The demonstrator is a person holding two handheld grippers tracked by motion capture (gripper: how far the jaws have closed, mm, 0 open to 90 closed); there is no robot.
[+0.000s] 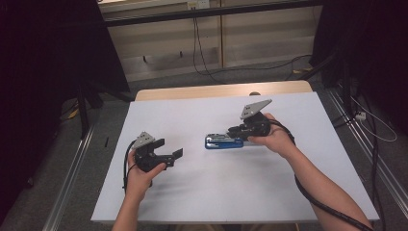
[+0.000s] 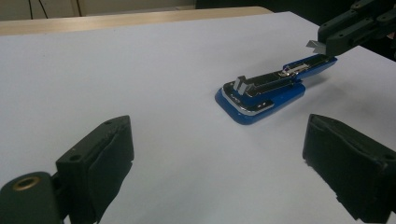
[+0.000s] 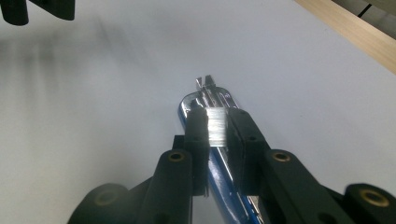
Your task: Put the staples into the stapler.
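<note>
Right gripper view looks down along its own two black jaws, drawn narrow on a small silvery strip of staples [image 3: 215,130] — the pads press it from both sides, just above the blue stapler [image 3: 219,177]. That stapler lies open on the white table [image 3: 93,140], its metal magazine exposed and its front end pointing away from the jaws. In the high view the right gripper [image 1: 239,130] sits over the right end of the stapler [image 1: 222,142], the person's right hand [image 1: 274,137] wrapped round its body.

Left gripper view shows its two jaws standing wide apart with nothing between them but bare table; the stapler [image 2: 266,93] lies well ahead of them, with the right gripper [image 2: 327,44] at its far end. In the high view the left gripper [image 1: 174,155] rests low on the table, well apart from the stapler, held by the left hand [image 1: 142,175].

Open surface lies all around — the stapler sits near the middle, far from every edge; a wooden strip [image 1: 221,90] borders the far side.

Counted: one stapler, one staple strip, two grippers.
</note>
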